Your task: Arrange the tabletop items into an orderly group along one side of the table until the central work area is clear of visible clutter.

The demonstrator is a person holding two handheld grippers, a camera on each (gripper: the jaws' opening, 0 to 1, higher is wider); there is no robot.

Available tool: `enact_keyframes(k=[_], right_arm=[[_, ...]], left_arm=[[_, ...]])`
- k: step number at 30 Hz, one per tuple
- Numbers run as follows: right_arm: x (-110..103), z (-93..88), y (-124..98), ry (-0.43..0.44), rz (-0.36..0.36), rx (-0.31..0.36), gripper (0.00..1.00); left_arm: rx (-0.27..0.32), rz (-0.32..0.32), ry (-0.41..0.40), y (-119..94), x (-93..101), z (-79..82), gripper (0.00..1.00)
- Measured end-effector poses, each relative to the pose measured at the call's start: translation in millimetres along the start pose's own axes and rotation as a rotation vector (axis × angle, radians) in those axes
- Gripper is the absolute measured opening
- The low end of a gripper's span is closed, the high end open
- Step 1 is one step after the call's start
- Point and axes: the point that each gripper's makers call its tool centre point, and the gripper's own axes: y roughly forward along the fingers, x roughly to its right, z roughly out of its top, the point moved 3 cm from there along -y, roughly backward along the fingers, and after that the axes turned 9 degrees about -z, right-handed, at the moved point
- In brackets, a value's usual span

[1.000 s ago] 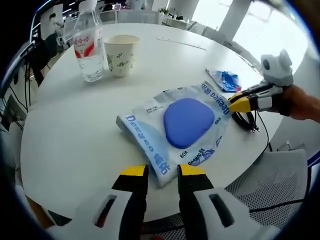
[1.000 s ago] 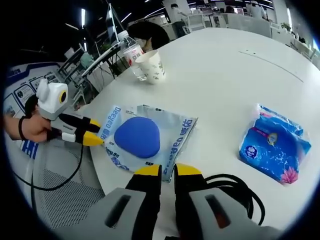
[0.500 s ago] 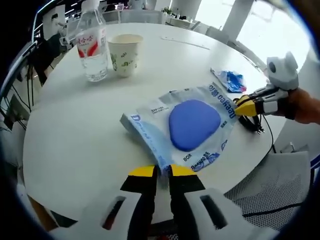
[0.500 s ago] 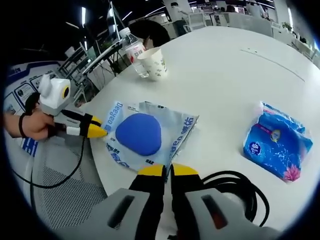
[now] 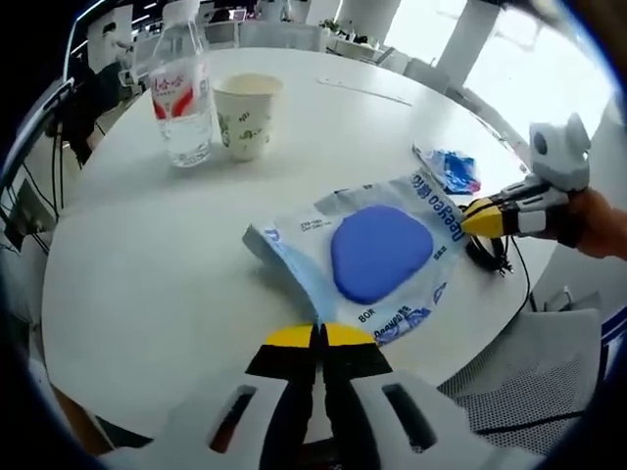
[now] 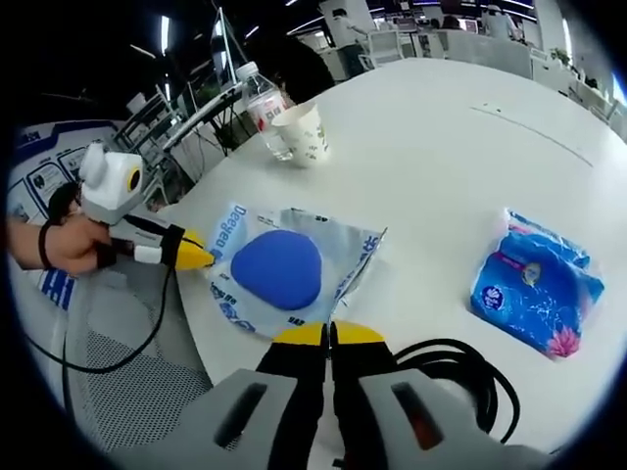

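Observation:
A clear plastic packet (image 5: 294,240) printed in blue, with a blue rounded pad (image 5: 379,250) inside, lies near the round white table's edge. My left gripper (image 5: 318,335) is shut on the packet's near edge. My right gripper (image 5: 477,217) enters the left gripper view from the right, pinching the packet's opposite side. In the right gripper view the packet (image 6: 345,262) and pad (image 6: 277,269) lie just ahead of my right gripper (image 6: 328,335), shut on that edge. The left gripper (image 6: 196,257), held by a hand, meets the packet from the left.
A water bottle (image 5: 183,98) and a paper cup (image 5: 245,113) stand together at the table's far side. A blue tissue pack (image 6: 534,294) lies to the right. A black coiled cable (image 6: 460,364) sits by the right gripper. Mesh chairs (image 5: 549,382) stand past the table edge (image 5: 147,392).
Both grippers' jaws have closed from slightly apart to shut on opposite edges of the packet. The packet has bunched up slightly between them.

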Motion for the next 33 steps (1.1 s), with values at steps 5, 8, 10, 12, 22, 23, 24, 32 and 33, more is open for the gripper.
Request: enact_keyframes(k=[5,8,10,12,22,23,24,32,33], right_arm=[[2.7,3.5,-5.6,0.01,-0.008,0.022,0.0],[3.7,5.3,-10.2,0.015,-0.016,0.033,0.0],[4.6,5.9,-12.0,0.019,-0.019,0.04,0.0],[5.4,7.0,-15.2,0.023,-0.024,0.051,0.0],[8.7,7.1,-20.1,0.049,-0.042,0.073,0.0],[9.0,7.5,-20.4,0.051,-0.045,0.075,0.0],[9.5,8.2,-21.0,0.052,-0.049,0.078,0.0],[16.3,15.3,-22.9,0.064,-0.067,0.096,0.0],[18.3,16.7,-22.8,0.067,-0.072,0.1,0.0]], left_arm=[[0.016,-0.008,0.01,0.0,1.8,9.3,0.0],[0.021,-0.013,0.012,0.1,3.4,12.8,0.0],[0.024,-0.014,0.016,0.4,4.2,14.9,0.0],[0.027,-0.017,0.02,0.8,5.6,18.3,0.0],[0.047,-0.019,0.046,3.1,6.6,35.6,0.0],[0.044,-0.02,0.051,4.0,6.7,37.0,0.0],[0.043,-0.02,0.054,4.9,6.0,38.5,0.0],[0.058,-0.018,0.065,7.9,5.4,54.0,0.0],[0.058,-0.019,0.065,8.8,5.5,55.0,0.0]])
